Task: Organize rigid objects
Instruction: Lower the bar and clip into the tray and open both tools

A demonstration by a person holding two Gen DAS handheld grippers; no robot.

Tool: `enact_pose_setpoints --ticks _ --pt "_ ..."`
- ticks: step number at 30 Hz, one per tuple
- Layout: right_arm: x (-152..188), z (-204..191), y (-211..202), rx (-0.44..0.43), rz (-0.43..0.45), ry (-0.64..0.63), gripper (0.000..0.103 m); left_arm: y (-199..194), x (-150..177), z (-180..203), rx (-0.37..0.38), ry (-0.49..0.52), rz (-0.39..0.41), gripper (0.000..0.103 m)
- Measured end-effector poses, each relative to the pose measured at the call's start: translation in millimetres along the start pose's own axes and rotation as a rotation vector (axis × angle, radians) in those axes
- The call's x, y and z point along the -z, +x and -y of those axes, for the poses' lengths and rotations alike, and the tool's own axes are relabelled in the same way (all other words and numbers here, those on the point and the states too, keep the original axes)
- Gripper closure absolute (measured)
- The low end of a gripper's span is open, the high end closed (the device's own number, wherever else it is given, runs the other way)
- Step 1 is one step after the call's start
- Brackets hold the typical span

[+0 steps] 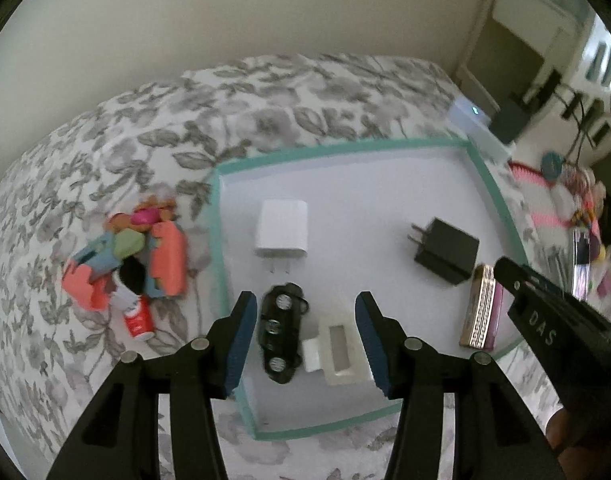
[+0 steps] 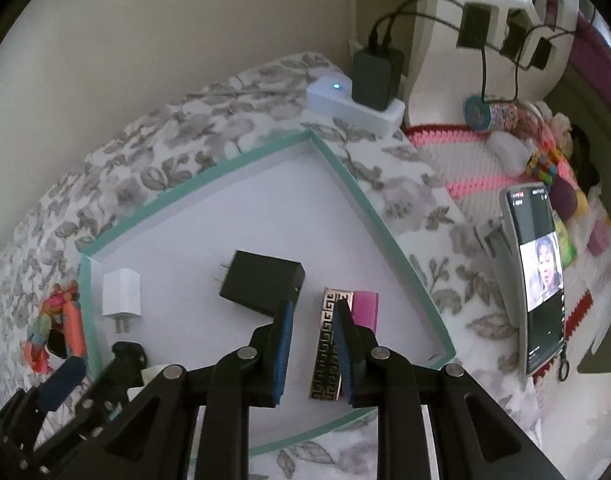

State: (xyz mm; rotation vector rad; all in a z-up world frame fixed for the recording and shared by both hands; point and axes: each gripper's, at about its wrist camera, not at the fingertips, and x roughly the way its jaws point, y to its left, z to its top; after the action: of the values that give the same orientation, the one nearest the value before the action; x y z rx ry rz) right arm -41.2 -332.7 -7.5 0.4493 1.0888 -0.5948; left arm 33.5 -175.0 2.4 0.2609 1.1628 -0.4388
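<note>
Left wrist view: teal-rimmed tray (image 1: pixel 493 184) on floral bed, chargers and small items inside.
Black charger (image 1: pixel 445 250), white charger (image 1: pixel 281 230), patterned bar (image 2: pixel 330 344) lie apart; left gripper (image 1: pixel 307 342) jaws released, right gripper (image 2: pixel 312 350) jaws parted around bar.

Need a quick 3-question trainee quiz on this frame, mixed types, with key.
1. True or false: the white charger lies outside the teal-rimmed tray.
2. Which item lies between the right gripper fingers? A) black charger B) gold-patterned case C) phone
3. Fill in: the colourful toy pile sits on the ____ bedspread, not in the tray.

Key: 1 false; 2 B; 3 floral. The left gripper is open above the black toy car.
</note>
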Motion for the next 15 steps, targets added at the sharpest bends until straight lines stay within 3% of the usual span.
enact_pose_setpoints --ticks 6,9,11,15 --pt "2.4 -11.0 -0.8 -0.002 -0.002 -0.036 0.079 -6.3 -4.6 -27.6 -0.026 -0.085 0.021 0.049" --pt "6.1 -22.2 4.1 -0.014 -0.027 -0.074 0.069 -5.7 -4.8 -44.2 -0.057 -0.13 0.021 0.035" --pt "8.6 -31.6 5.6 -0.023 -0.038 -0.102 0.056 -5.3 -4.3 -56.6 -0.072 -0.163 0.019 0.035" --pt "15.3 -48.0 6.0 -0.037 -0.045 -0.156 0.042 -1.8 -1.8 -79.9 -0.102 -0.222 0.007 0.035"
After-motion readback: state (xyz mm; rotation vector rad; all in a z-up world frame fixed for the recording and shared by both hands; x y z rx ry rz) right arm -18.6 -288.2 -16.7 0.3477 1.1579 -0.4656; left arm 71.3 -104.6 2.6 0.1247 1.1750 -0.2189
